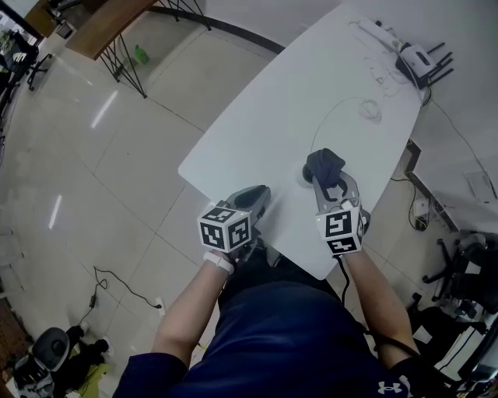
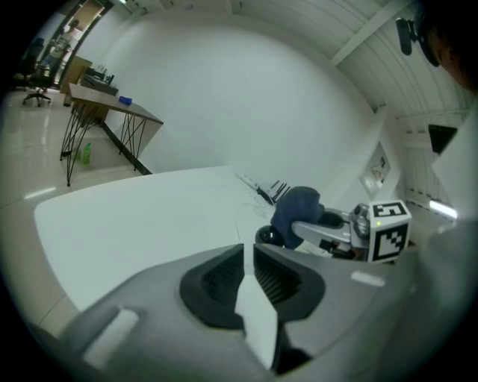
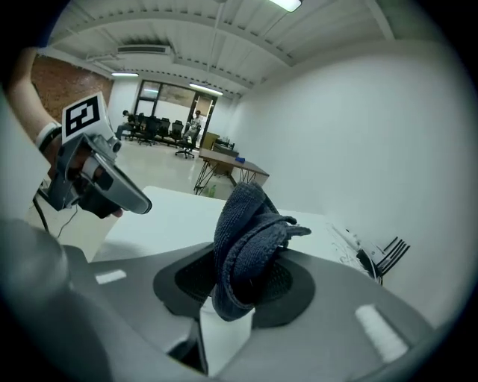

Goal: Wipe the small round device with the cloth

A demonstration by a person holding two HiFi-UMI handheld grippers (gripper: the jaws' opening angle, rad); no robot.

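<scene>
My right gripper [image 1: 333, 180] is shut on a bunched dark blue cloth [image 1: 325, 163], which fills its jaws in the right gripper view, where the cloth [image 3: 246, 242] stands up between the pads. The small round device [image 1: 303, 176] is dark and sits on the white table [image 1: 264, 116]; only its edge shows beside the cloth. In the left gripper view the device [image 2: 269, 236] lies just under the cloth [image 2: 295, 207]. My left gripper [image 1: 261, 196] hovers at the table's near edge, left of the device, shut with only a thin slit and nothing held.
A black router [image 1: 420, 62] with antennae, a white power strip [image 1: 377, 31] and a thin looped cable [image 1: 346, 105] lie at the table's far end. The table's near edge runs right below both grippers. A wooden desk [image 1: 101, 23] stands on the floor at the upper left.
</scene>
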